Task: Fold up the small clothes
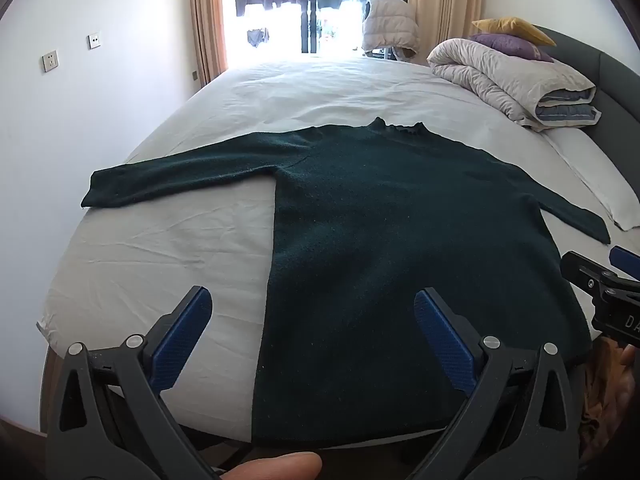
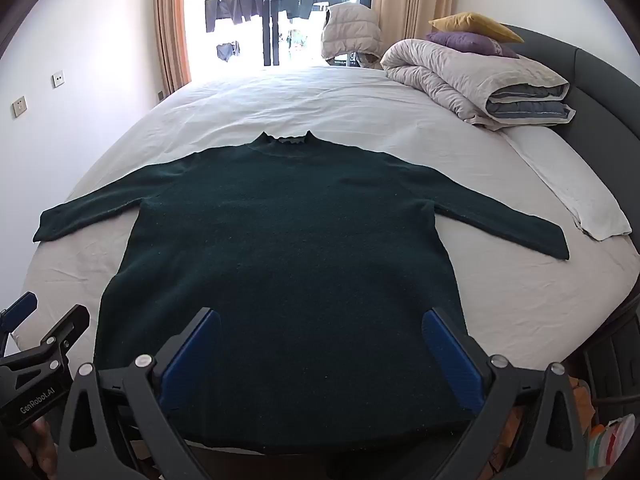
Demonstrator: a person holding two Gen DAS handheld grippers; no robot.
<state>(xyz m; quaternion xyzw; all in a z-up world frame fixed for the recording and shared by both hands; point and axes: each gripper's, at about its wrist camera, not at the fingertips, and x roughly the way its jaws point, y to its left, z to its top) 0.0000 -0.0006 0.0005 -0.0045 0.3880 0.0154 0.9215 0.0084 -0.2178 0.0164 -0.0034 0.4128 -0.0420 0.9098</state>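
Note:
A dark green sweater (image 1: 384, 240) (image 2: 288, 248) lies flat on the bed, front up, collar far from me, both sleeves stretched out sideways. My left gripper (image 1: 312, 300) hangs open above the hem's left edge, one blue pad over the sheet and the other over the sweater body. In the right wrist view my right gripper (image 2: 320, 320) stands open above the lower middle of the sweater. Nothing sits between either pair of fingers. Each view catches the other gripper at its side edge: the right gripper (image 1: 600, 280) and the left gripper (image 2: 44, 328).
The white bed sheet (image 1: 168, 248) (image 2: 520, 304) surrounds the sweater. A rolled duvet (image 1: 512, 80) (image 2: 472, 80) with purple and yellow cushions lies at the far right by the grey headboard. A flat pillow (image 2: 576, 192) lies near the right sleeve. A window and a chair with a padded vest stand beyond.

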